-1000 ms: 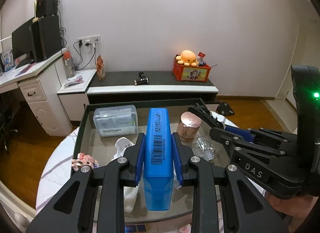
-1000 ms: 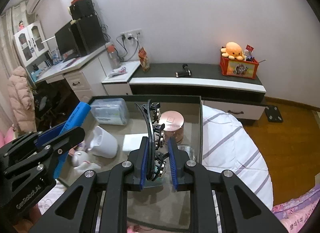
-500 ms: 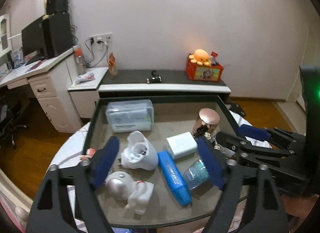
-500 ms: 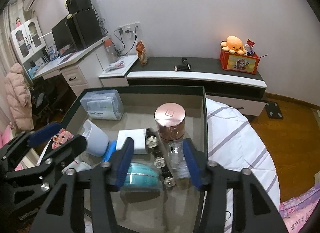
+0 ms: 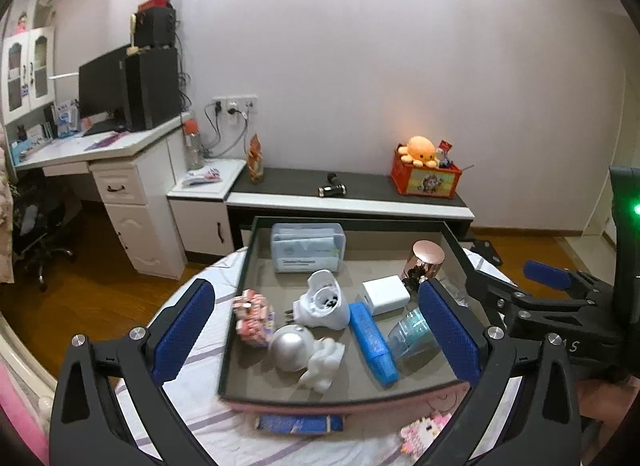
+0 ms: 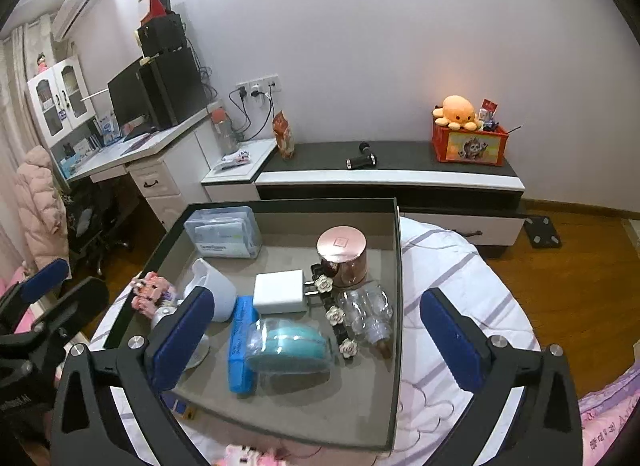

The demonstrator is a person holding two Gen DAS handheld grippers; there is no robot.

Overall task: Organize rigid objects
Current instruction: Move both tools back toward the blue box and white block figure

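- Left gripper [image 5: 318, 326] has just spread its jaws wide and holds nothing; it hangs above the near half of the tray [image 5: 344, 222].
- Right gripper [image 6: 316, 334] has likewise just opened, empty, over the tray's right side.
- Its left finger [image 6: 180, 340] hides part of the white cup [image 6: 214, 290]; the clear bottle [image 6: 366, 312] is hard to read against the grey floor.
- Bare floor is left along the tray's near edge and back centre.
- Blue box [image 5: 373, 342] lies flat mid-tray, its long axis running near to far, angled slightly left.
- Black flower clip [image 6: 332, 312] lies lengthwise between charger [image 6: 280, 292] and bottle.
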